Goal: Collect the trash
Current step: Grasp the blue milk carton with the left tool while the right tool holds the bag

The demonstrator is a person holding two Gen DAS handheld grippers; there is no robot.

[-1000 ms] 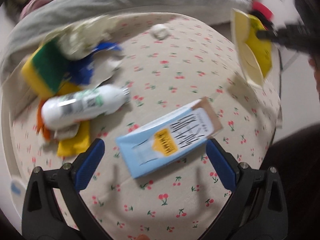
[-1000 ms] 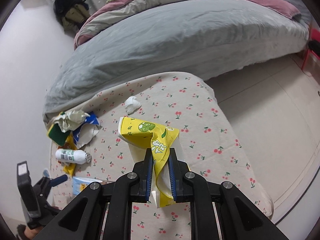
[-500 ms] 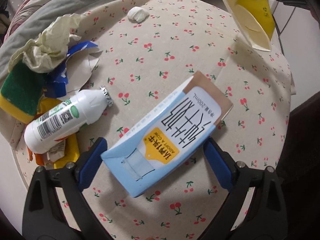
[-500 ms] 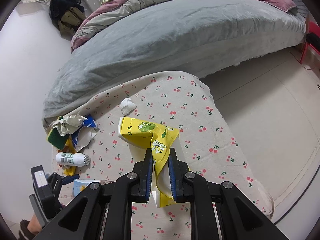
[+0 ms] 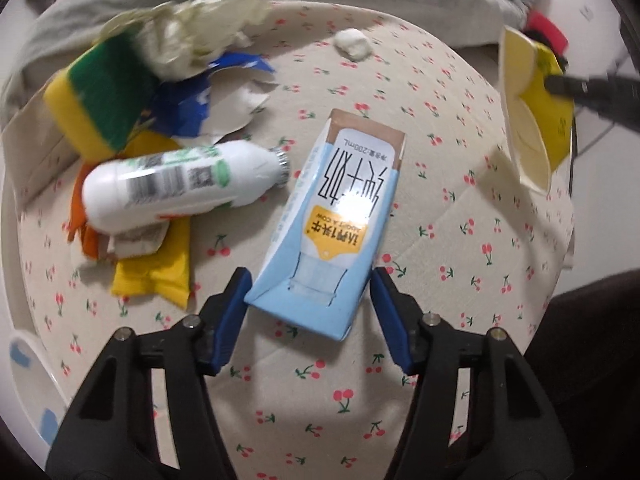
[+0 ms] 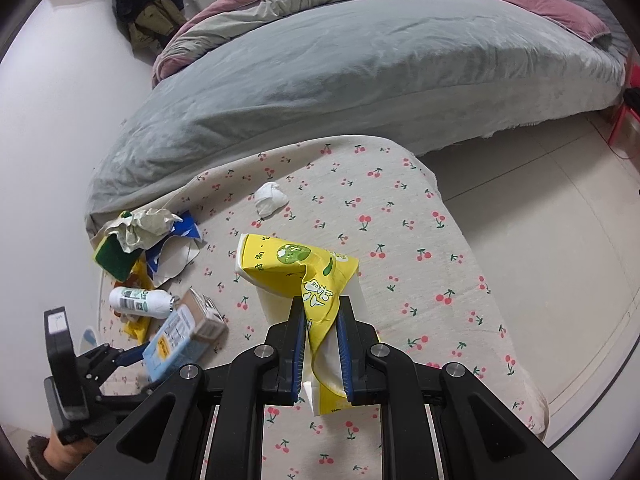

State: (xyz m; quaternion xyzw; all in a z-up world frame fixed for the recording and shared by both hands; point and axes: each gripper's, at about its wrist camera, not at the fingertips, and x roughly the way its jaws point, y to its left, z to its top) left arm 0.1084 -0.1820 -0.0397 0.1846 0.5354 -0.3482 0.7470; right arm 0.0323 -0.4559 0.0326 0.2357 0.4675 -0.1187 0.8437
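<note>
A light-blue milk carton (image 5: 320, 240) lies on the cherry-print tablecloth (image 5: 460, 240). Its bottom end sits between the blue pads of my left gripper (image 5: 310, 292), whose jaws are closing and touch both sides of the carton. The right wrist view shows the same carton (image 6: 180, 336) at the lower left, tilted in the left gripper (image 6: 132, 354). My right gripper (image 6: 322, 320) is shut on a crumpled yellow packet (image 6: 288, 264) and holds it above the table. That packet (image 5: 536, 120) also hangs at the upper right of the left wrist view.
Left of the carton lie a white bottle (image 5: 172, 182), a yellow wrapper (image 5: 156, 268), a green-and-yellow sponge (image 5: 100, 96), crumpled paper (image 5: 192, 36) and torn blue packaging (image 5: 188, 112). A white tissue wad (image 5: 352, 42) sits farther back. A grey bed (image 6: 360, 72) borders the table; floor (image 6: 540, 220) lies to the right.
The left jaws have come in from wide open to the carton's sides. The carton has turned from diagonal to lengthwise between them. The right gripper and its yellow packet have stayed put.
</note>
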